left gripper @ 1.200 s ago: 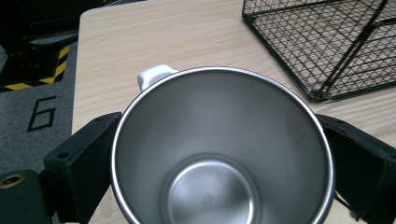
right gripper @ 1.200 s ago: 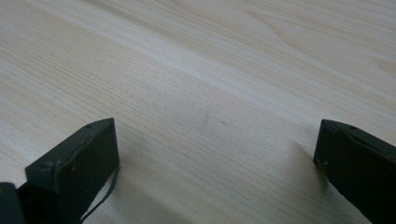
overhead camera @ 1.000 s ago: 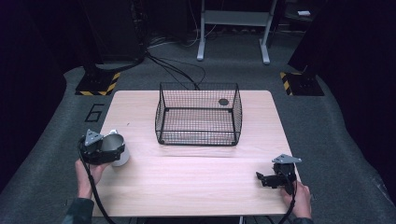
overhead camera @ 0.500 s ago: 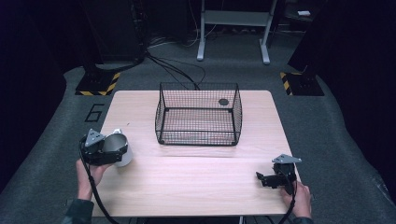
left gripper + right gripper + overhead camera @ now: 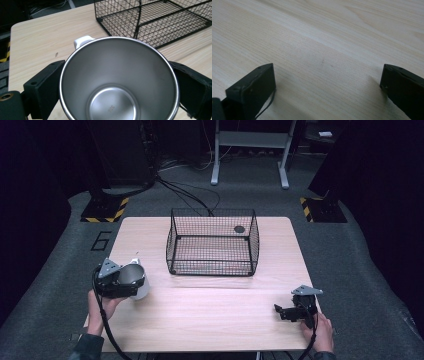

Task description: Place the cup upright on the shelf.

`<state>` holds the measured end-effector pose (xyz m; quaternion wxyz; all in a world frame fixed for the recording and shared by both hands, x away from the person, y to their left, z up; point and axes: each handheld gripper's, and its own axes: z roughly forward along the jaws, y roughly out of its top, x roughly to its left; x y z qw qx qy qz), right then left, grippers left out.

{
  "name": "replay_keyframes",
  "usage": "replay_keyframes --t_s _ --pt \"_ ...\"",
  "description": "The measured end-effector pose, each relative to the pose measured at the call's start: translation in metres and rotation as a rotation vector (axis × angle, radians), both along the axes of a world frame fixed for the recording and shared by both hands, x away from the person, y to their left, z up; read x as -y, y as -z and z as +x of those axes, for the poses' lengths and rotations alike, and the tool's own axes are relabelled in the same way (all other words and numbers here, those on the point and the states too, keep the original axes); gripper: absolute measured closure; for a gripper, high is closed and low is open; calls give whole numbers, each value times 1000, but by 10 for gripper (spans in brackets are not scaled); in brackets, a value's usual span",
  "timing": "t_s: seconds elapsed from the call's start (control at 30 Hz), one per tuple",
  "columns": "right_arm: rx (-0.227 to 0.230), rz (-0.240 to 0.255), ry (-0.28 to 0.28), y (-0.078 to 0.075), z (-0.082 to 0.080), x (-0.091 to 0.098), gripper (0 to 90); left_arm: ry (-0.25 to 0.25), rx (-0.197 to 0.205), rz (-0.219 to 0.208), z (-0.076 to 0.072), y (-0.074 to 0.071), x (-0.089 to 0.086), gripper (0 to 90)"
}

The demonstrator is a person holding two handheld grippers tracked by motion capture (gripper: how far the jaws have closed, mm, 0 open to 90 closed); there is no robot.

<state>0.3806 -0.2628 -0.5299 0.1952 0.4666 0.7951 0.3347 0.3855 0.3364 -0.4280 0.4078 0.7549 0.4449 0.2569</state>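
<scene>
Steel cup (image 5: 119, 82) sits clamped across its rim in my left tool (image 5: 120, 281), at the bench's (image 5: 210, 320) left edge, well short of the wire basket (image 5: 212, 242). Rigid, light I'd judge, but slick polished walls; the white handle (image 5: 82, 41) offers a surer hold. My right tool (image 5: 327, 82) rests spread wide, nothing in it. Smooth pale wood bench, dark carpet and cables around.

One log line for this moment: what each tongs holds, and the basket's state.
left tongs: shut on steel cup | right tongs: open, empty, over table | wire basket: empty
</scene>
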Motion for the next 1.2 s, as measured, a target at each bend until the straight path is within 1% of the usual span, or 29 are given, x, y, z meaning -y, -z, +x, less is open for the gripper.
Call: replay_keyframes --t_s 0.07,0.1,0.17,0.3,0.37,0.43,0.47,0.53,0.63,0.67,0.83,0.87,0.9,0.93,1.03,1.1,1.13,1.2 --pt "0 0 0 0 0 0 0 20 -4 -3 0 -2 5 63" --pt "0 0 0 0 0 0 0 20 -4 -3 0 -2 5 63" --pt "0 0 0 0 0 0 0 37 -7 -5 -1 -3 9 63" --pt "6 2 -5 0 1 0 0 58 -1 -8 -2 -4 16 62" --pt "6 2 -4 0 1 0 0 85 -5 -5 -2 -5 21 62" --pt "6 2 -5 0 1 0 0 90 -6 -7 -2 -6 23 62" --pt "6 3 -5 0 1 0 0 104 -7 0 -2 -7 25 62" --pt "6 3 -4 0 1 0 0 126 -9 1 -2 -8 30 62" --pt "6 2 -5 0 1 0 0 141 -8 5 -2 -9 34 62" --pt "6 3 -5 0 1 0 0 150 -4 5 -3 -10 38 62" --pt "6 3 -4 0 1 0 0 181 -9 7 -2 -13 46 62" --pt "6 3 -5 0 1 0 0 180 0 6 -2 -13 49 62" --pt "6 3 -5 0 1 0 0 192 -5 11 -1 -14 51 62" --pt "6 3 -4 0 1 0 0 206 -6 9 -1 -15 55 62" --pt "6 3 -5 0 1 0 0 229 -9 13 0 -16 61 62" --pt "6 3 -5 0 1 0 0 230 -5 11 0 -16 63 62" --pt "6 3 -5 0 1 0 0 247 -9 17 1 -18 67 62" --pt "6 3 -5 0 1 0 0 263 -7 25 2 -19 72 62"
